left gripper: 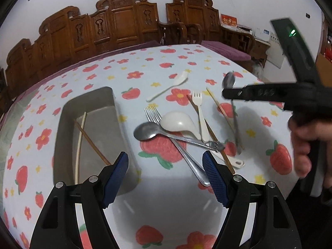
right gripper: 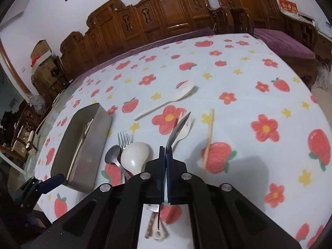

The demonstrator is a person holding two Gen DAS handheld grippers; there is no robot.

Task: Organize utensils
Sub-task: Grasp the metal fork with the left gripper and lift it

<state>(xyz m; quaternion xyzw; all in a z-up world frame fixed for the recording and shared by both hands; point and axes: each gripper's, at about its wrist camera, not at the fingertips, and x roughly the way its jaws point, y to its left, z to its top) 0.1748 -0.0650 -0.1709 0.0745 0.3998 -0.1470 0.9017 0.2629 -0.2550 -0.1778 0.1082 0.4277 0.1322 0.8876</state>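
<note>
My right gripper is shut on a metal spoon, whose bowl sticks out past the pads while its handle hangs below. The left wrist view shows that spoon lifted above the table at the right. My left gripper stands open with nothing between its blue pads, low over the cloth between the grey tray and the utensil pile. Two chopsticks lie in the tray. In the pile are a second metal spoon, a metal fork, a white soup spoon, a white plastic fork and loose chopsticks.
A white plastic spoon lies alone beyond the pile. The table wears a strawberry and flower cloth. Carved wooden chairs line the far edge. A person's hand holds the right gripper at the right side.
</note>
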